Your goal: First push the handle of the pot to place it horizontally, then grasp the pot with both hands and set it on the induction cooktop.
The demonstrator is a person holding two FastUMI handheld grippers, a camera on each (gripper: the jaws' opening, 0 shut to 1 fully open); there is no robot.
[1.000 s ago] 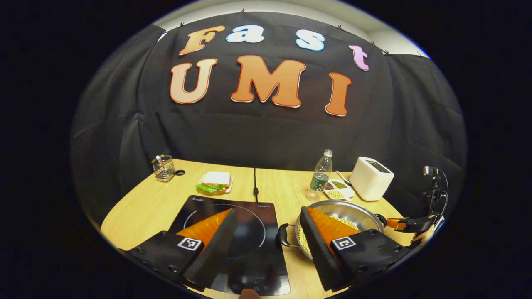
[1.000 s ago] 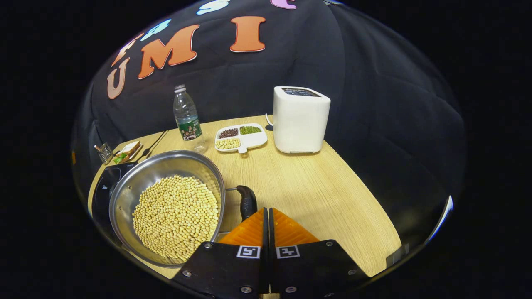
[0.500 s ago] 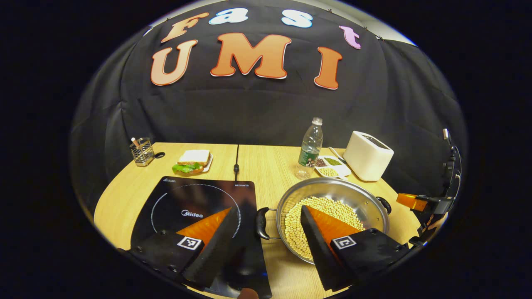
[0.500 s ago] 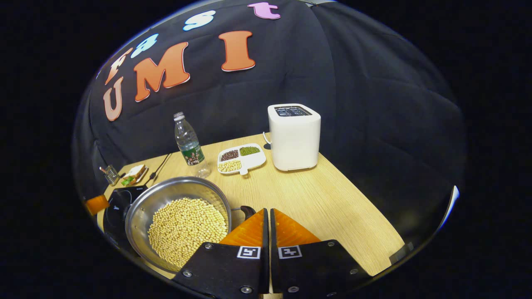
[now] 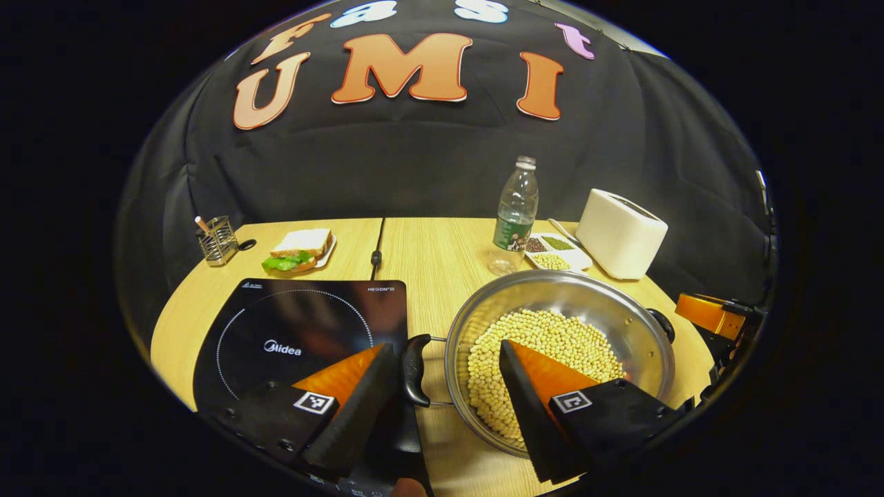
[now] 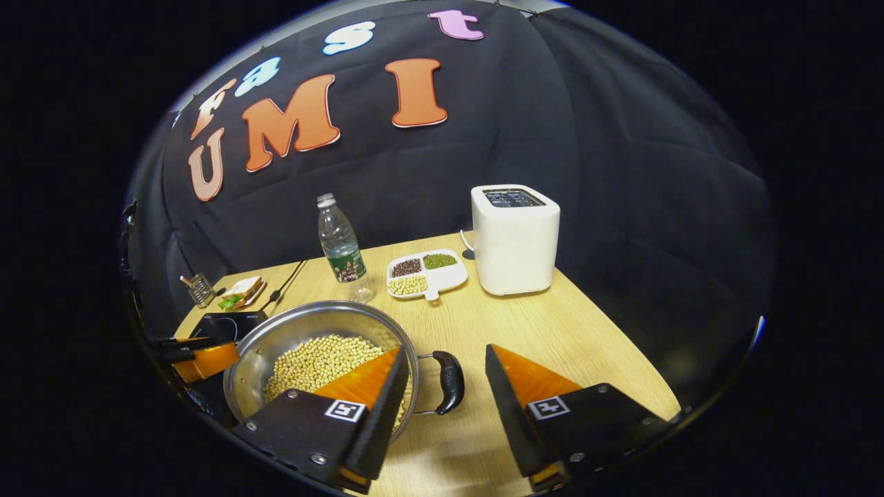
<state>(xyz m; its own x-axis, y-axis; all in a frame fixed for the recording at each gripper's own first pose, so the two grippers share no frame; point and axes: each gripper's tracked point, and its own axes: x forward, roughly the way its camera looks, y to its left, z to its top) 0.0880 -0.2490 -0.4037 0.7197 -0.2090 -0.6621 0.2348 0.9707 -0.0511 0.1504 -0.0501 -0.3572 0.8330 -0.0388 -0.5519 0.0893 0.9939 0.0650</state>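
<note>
a: left gripper (image 5: 449, 407) is spread wide, nothing between its fingers, and the pot's near handle (image 5: 414, 369) sits right in that gap, just off the left finger.

b: right gripper (image 6: 442, 414) is wide open too, holding nothing. the other handle (image 6: 449, 391) lies between its fingers, touching neither as far as i can tell.

a: the pot (image 5: 559, 359) is on the wooden table (image 5: 442, 248), steel, full of pale beans (image 5: 545, 352), just beside the induction cooktop (image 5: 304, 331), not on it.

b: from the right gripper view the cooktop (image 6: 224, 323) is mostly hidden behind the pot (image 6: 321, 348), and the left gripper (image 6: 197, 359) pokes in at the far rim.

a: the left gripper view gives you the whole black glass top, plus the right gripper (image 5: 711, 314) out at the edge.

b: farther back: water bottle (image 6: 342, 248), a divided dish of beans (image 6: 425, 273), white toaster (image 6: 516, 238).

a: also a sandwich on a plate (image 5: 300, 248), a wire holder (image 5: 217, 239) in the corner, and a black cable (image 5: 376, 248) running across the table between cooktop and wall.
</note>
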